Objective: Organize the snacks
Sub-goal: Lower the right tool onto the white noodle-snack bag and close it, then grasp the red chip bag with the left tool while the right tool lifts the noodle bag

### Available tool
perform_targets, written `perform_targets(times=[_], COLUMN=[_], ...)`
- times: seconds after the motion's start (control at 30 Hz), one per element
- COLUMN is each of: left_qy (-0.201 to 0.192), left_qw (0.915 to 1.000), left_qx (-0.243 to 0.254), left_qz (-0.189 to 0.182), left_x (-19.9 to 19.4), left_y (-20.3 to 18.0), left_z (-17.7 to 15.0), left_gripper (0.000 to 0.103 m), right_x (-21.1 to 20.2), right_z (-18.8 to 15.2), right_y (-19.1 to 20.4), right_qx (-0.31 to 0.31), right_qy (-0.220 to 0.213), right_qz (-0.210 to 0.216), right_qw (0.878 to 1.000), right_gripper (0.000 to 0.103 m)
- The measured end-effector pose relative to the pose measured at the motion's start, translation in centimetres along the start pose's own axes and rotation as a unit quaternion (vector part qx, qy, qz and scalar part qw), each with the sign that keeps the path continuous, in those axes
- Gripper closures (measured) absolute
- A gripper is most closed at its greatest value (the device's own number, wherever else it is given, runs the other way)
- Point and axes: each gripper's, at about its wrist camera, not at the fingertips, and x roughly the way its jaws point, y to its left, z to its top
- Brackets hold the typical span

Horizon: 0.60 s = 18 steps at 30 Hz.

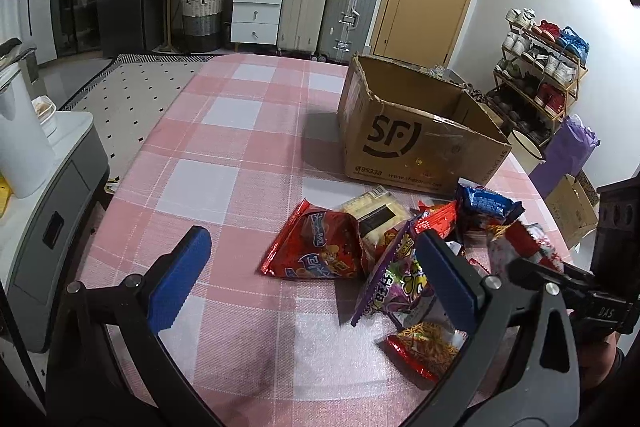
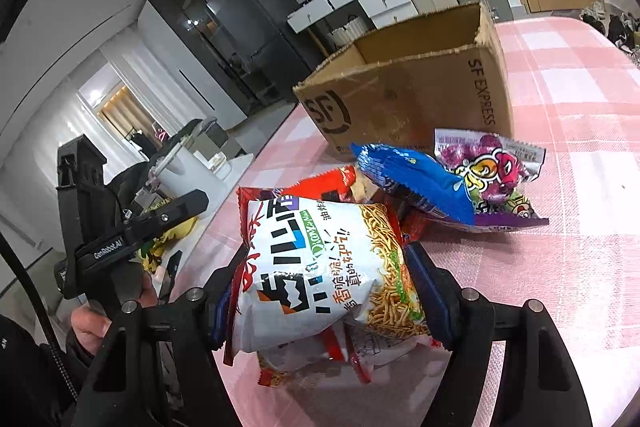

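My right gripper (image 2: 326, 297) is shut on a white noodle snack bag (image 2: 320, 267), with a blue pad pressing each side of it. Under the bag lies another red-edged noodle packet (image 2: 312, 359). Beyond it are a blue bag (image 2: 412, 179) and a purple bag (image 2: 492, 167), in front of the open SF cardboard box (image 2: 400, 95). My left gripper (image 1: 316, 267) stands open over the pink checked tablecloth (image 1: 224, 155), with nothing between its pads. Its right pad is at the edge of the pile: a red bag (image 1: 320, 247), a purple bag (image 1: 400, 279), a yellow-white packet (image 1: 376, 211).
The cardboard box (image 1: 416, 131) sits at the table's far right, its top open. A grey cabinet (image 1: 52, 211) with a white appliance stands to the left of the table. Suitcases, drawers and a shoe rack (image 1: 540, 75) line the walls. A hand (image 2: 92, 319) holds the left tool.
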Motion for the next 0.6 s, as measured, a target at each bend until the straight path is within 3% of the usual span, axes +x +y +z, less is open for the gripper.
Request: perform_targets(times=[0.3,0.6], left_qy=[0.016,0.047], left_qw=[0.9997,0.9986], left_qx=[-0.017,-0.02], left_qz=[0.005,-0.008], left_x=[0.3,3.3], left_y=[1.5,2.0], left_z=[-0.6,-0.6], left_gripper=[0.001,0.001], right_x=[-2.6,-3.7], right_z=[0.2,0.2], right_y=[0.9,0.5], right_qx=[-0.012,-0.013], right_qy=[-0.025,-0.034], right_qz=[0.005,0.004], right_qw=[1.0,0.999], right_gripper=[0.028,0.028])
